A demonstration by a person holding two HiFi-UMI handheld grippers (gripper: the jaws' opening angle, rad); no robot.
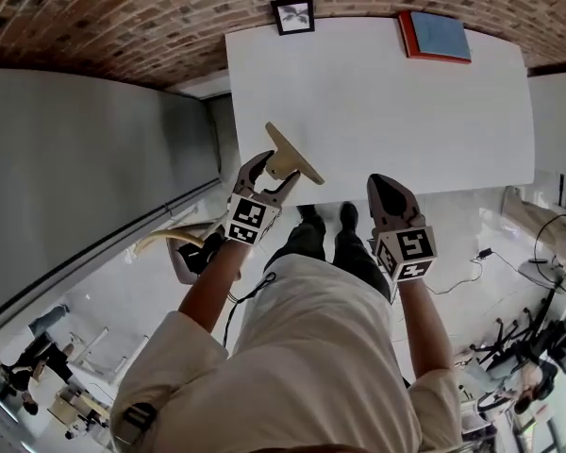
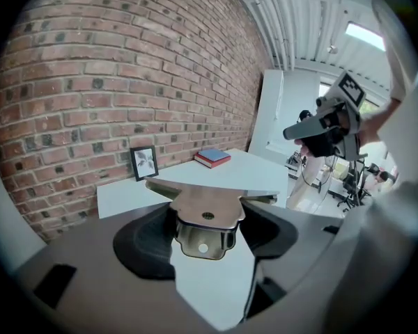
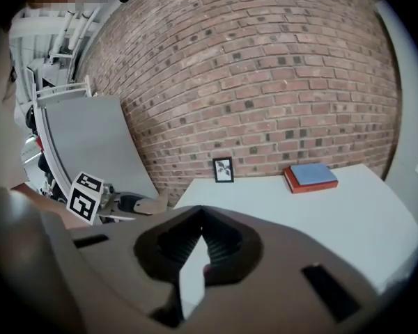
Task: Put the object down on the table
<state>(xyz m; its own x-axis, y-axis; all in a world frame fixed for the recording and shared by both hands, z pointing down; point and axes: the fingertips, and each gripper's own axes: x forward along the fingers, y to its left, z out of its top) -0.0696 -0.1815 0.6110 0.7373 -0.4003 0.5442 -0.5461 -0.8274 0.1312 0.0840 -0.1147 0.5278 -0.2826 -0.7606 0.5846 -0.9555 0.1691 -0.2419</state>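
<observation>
1. Right gripper (image 1: 389, 189): jaws pressed together, nothing between them. I hold it off the desk's near edge, toward the right, idle; this job needs one hand only.
2. Left gripper (image 1: 274, 173): dark ribbed pads pinching the bracket by its narrow stem, jaws standing wide to take it. I point it down toward the desk, which suits a set-down.
3. Bracket (image 2: 203, 207): the task's thing. T-shaped, flat crossbar, folded stem with a small hole; brassy sheet metal with a dull shine. It is in the air, crossbar foremost, over the desk's near edge toward the left corner, not yet touching the top. I judge that it will rest steady on its flat face.
4. Desk (image 1: 377, 121): white, smooth, matt top. The whole near half is bare, so there is room to land.
5. Frame (image 1: 293, 14): small, black, with a leaf print. It stands upright at the far edge, toward the left.
6. Books (image 1: 436, 36): a blue one on a red one, flat at the far right corner.
7. Wall (image 2: 90, 61): rough red brick, behind the far edge.
</observation>
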